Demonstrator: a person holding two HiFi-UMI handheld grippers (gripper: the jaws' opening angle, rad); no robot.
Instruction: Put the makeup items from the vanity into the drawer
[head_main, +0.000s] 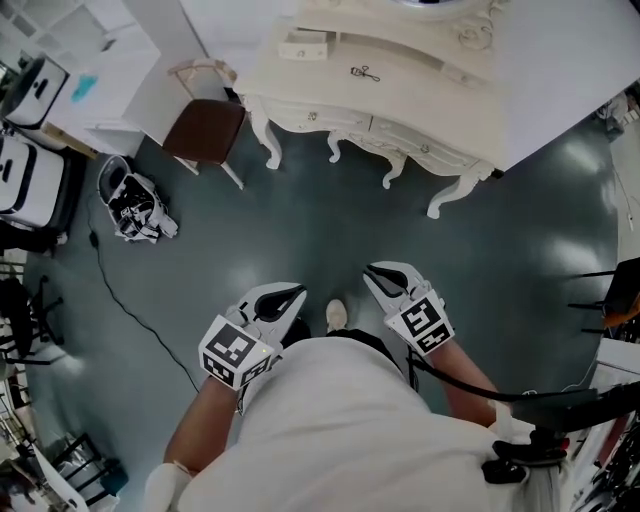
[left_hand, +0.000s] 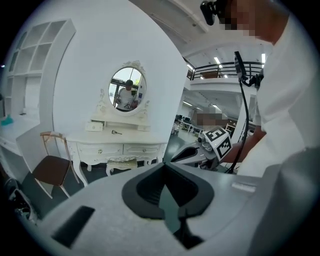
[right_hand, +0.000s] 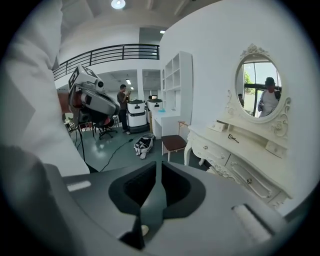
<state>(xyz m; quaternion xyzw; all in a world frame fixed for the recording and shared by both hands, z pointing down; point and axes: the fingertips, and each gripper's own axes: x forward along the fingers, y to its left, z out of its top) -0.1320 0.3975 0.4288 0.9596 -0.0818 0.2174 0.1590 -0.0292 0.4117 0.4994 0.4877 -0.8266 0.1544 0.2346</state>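
The cream vanity (head_main: 400, 70) stands across the floor, well ahead of me. On its top lie a dark eyelash curler (head_main: 364, 72) and a small cream box (head_main: 305, 47); the left gripper view shows the curler (left_hand: 116, 132) below the oval mirror (left_hand: 127, 90). Its drawers (right_hand: 215, 149) are closed. My left gripper (head_main: 293, 293) and right gripper (head_main: 375, 270) hover close to my body, both shut and empty, far from the vanity. The right gripper view shows the curler (right_hand: 233, 137) off to the right.
A brown-seated chair (head_main: 205, 130) stands left of the vanity. A black-and-white bag (head_main: 135, 205) lies on the grey floor with a cable (head_main: 120, 290) trailing from it. White shelving (right_hand: 175, 80) fills the left wall. A padded stool (left_hand: 121, 162) sits under the vanity.
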